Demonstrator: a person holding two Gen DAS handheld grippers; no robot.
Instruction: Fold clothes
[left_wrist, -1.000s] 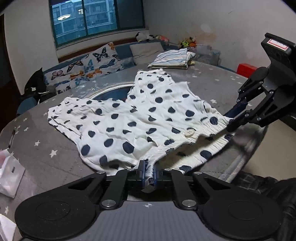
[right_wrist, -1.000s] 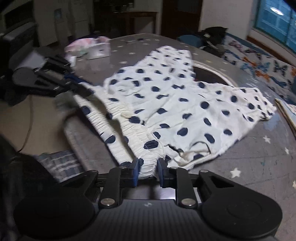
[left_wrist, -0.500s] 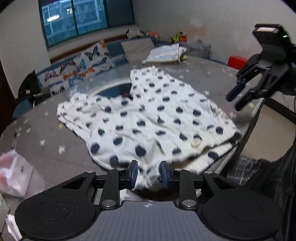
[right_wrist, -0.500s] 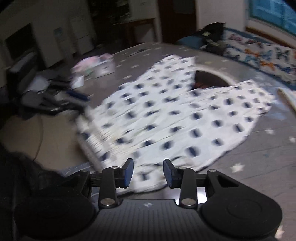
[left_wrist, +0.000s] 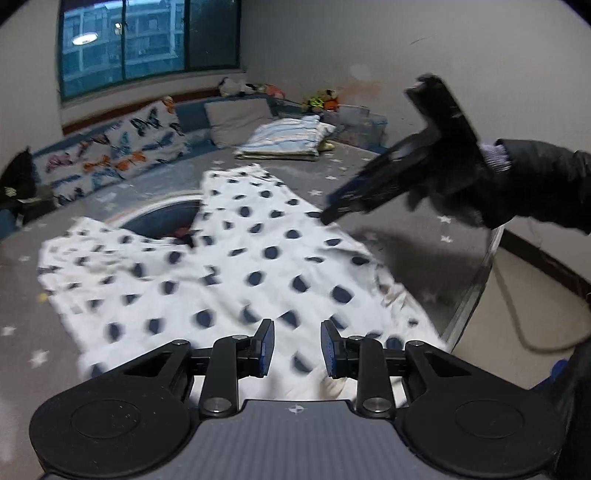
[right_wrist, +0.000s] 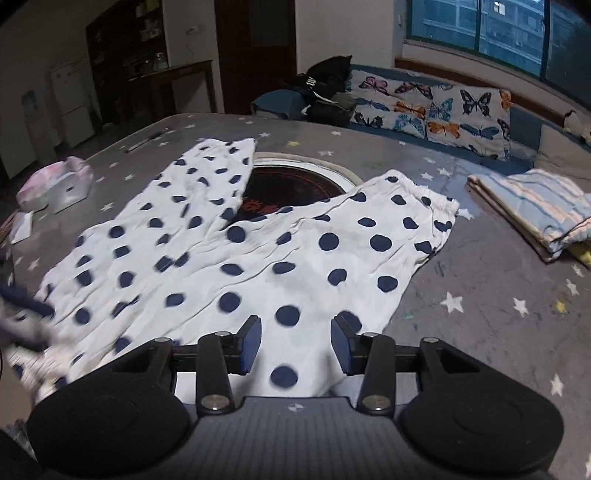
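Both grippers empty, trousers flat on table

Two legs of the polka-dot trousers (right_wrist: 236, 258) lie spread in a V on my grey star-print table (right_wrist: 491, 295), flanking its round dark centre inset (right_wrist: 295, 184). My left gripper (left_wrist: 294, 349) hangs over the near hem, jaws wide, nothing between them. My right gripper (right_wrist: 294, 345) is likewise wide and empty above the cloth; from the left wrist it shows blurred, held by a dark sleeve (left_wrist: 543, 184). Folded striped cloth (right_wrist: 532, 210) sits apart at the table's far side. Pink box (right_wrist: 55, 184) near the other edge; contents unreadable.
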